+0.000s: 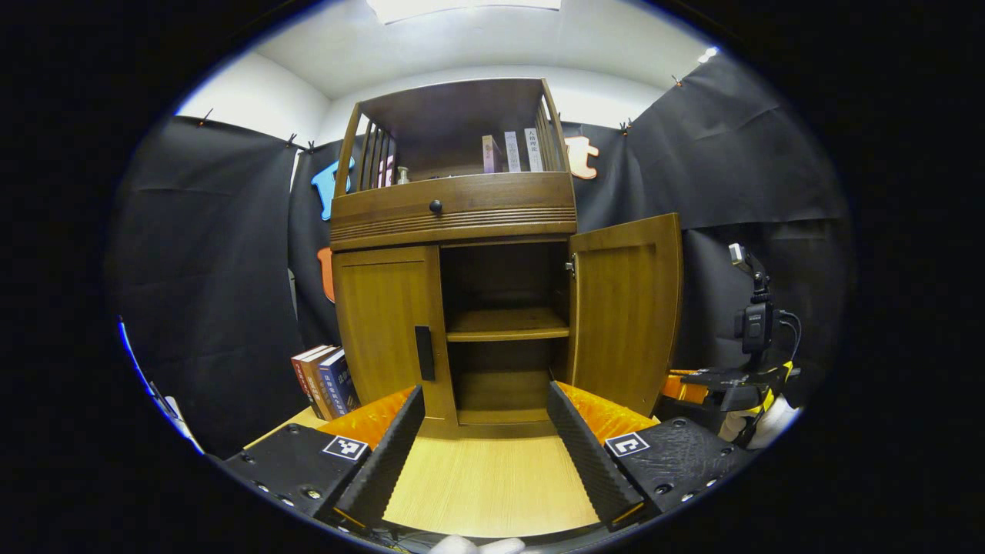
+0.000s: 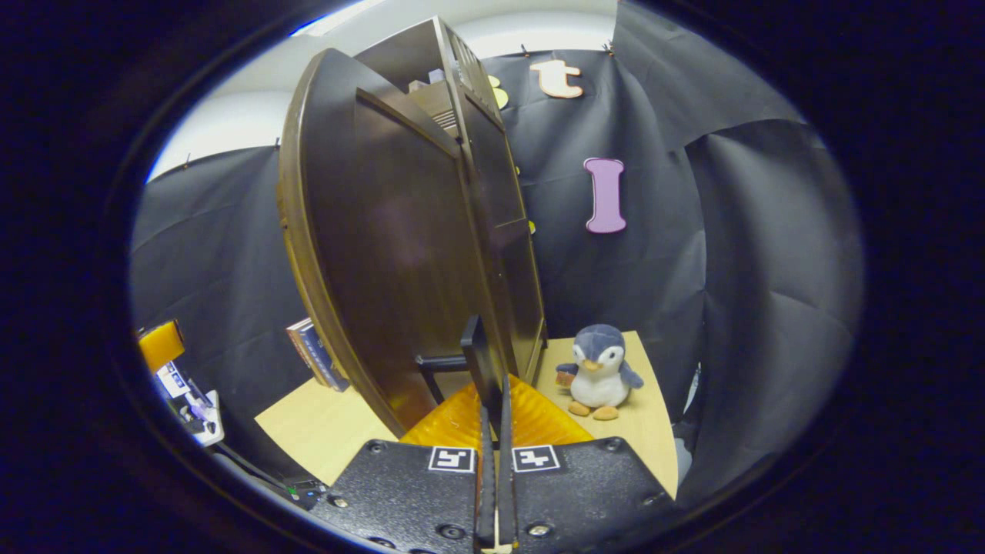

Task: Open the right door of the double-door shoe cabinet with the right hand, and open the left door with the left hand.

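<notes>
I see the shoe cabinet (image 1: 454, 308) at 12 o'clock in the left gripper view, its right door (image 1: 627, 308) swung open and its left door (image 1: 385, 327) closed. My left gripper (image 1: 486, 431) holds its jaws wide apart, gripping nothing. In the right gripper view, my right gripper (image 2: 494, 431) has its jaws clamped on that door's handle (image 2: 481, 362). A toy penguin (image 2: 599, 371) sits at 2 o'clock.

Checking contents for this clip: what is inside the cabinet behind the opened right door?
Behind the right door the cabinet shows one bare shelf. The closed left door hides the rest.
</notes>
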A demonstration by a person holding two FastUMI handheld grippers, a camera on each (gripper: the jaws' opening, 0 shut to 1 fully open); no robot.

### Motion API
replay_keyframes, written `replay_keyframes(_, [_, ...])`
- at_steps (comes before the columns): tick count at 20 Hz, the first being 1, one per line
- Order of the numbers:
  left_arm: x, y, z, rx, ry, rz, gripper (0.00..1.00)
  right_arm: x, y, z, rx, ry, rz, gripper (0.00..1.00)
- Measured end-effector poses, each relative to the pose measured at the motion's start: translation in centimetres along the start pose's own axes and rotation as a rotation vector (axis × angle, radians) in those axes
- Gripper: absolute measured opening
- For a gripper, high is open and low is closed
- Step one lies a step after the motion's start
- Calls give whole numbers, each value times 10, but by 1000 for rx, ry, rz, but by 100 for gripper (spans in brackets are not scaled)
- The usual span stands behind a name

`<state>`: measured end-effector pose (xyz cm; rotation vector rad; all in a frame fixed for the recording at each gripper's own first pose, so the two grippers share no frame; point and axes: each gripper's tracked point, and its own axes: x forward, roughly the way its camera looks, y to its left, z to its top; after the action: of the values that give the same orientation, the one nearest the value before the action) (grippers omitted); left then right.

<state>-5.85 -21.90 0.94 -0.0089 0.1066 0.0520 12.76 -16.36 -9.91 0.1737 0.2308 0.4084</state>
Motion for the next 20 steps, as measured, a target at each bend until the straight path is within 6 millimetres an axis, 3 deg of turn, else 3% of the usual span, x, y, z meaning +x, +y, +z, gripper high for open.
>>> replay_keyframes(8, [-14,-11,13,52,-16,-4,96,-5,-1,-5,-79,8,70,6])
replay_keyframes(12, [-16,-18,12,64,-26,-19,96,-21,0,-17,-54,26,92,9])
replay_keyframes(14, [-13,-20,8,60,-25,-26,96,-34,-12,-18,-46,34,43,13])
replay_keyframes(15, [-12,-22,8,54,-25,-34,96,-45,-22,-14,-54,23,-8,32])
replay_keyframes(19, [-5,-23,3,36,-21,-53,96,-89,-36,18,-25,-80,-124,80])
replay_keyframes(20, [-3,-23,2,36,-20,-54,96,-100,-34,26,-29,-109,-148,86])
